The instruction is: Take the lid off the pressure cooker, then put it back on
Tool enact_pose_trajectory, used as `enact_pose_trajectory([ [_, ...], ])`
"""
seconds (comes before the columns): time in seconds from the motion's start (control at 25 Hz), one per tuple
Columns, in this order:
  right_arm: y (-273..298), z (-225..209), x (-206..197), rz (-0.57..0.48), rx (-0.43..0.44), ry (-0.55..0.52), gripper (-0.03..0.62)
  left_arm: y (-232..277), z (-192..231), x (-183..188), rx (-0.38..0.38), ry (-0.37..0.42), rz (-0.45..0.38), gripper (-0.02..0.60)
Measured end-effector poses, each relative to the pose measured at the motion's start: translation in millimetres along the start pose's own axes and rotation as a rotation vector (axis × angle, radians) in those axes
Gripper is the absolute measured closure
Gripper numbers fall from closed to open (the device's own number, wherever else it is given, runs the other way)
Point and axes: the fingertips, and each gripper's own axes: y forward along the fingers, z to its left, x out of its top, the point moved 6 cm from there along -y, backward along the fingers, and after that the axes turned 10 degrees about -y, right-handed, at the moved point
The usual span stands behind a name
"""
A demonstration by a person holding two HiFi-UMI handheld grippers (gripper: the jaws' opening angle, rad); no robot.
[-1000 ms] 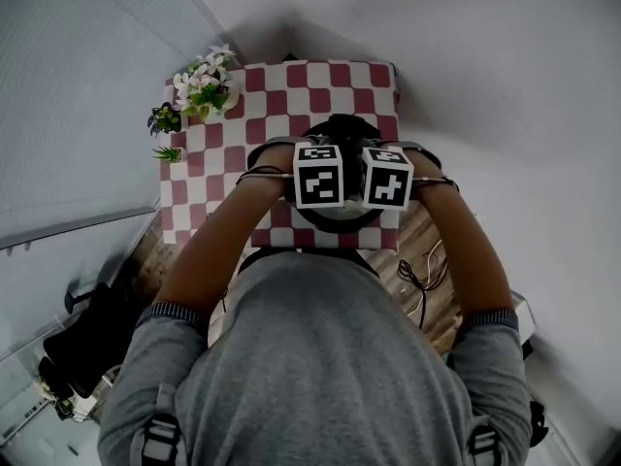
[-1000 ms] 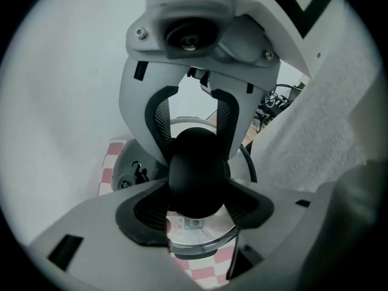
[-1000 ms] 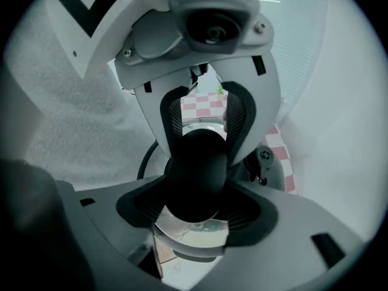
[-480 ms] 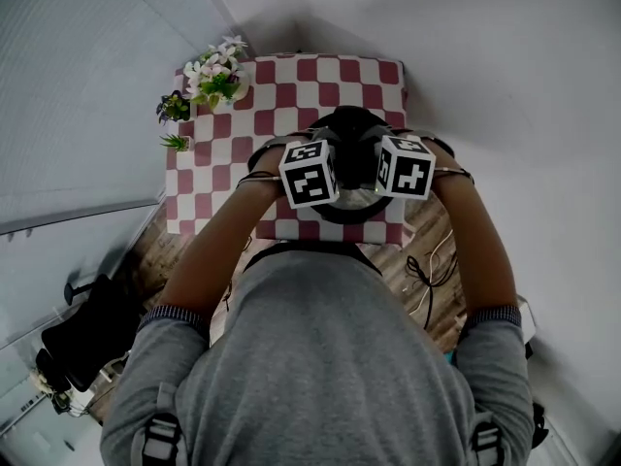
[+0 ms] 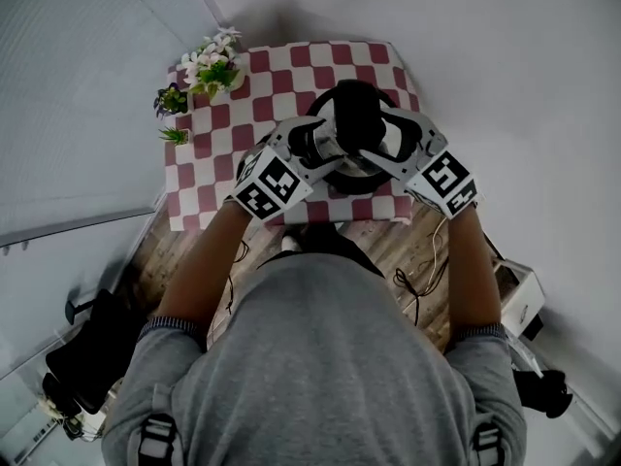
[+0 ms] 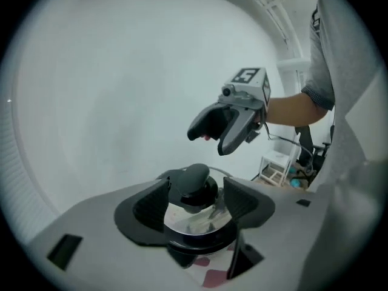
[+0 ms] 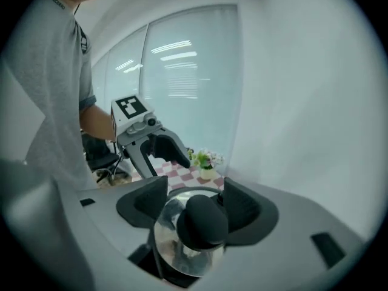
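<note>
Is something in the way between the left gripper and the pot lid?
No, nothing that I can see. The left gripper hangs open just above the lid, and only air lies between its fingers and the lid's black knob.

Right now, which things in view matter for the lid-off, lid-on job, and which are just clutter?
Job:
- pressure cooker
- lid with black knob

Clutter:
- white flowers at the table corner
- small dark plant
- small green plant
- cables on the floor
- white stand
</note>
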Motion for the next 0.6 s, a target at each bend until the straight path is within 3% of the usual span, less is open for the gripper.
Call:
enact_pose_trajectory([
  [0.2,-27,50,0,-0.14,-0.201,0.13,0.303,-44,-25,-2,0.011,-0.109,-0.19,0.272],
  [0.44,-56,115,9,-0.236,-0.358,0.234,0.33,-84,-64,-12,0.007,-0.12,-0.326,0.276],
  [0.6,-69,151,19,-0.267,-0.416,0.24,0.394,-106,-90,-14,-0.006,-0.139,-0.388,0.331],
])
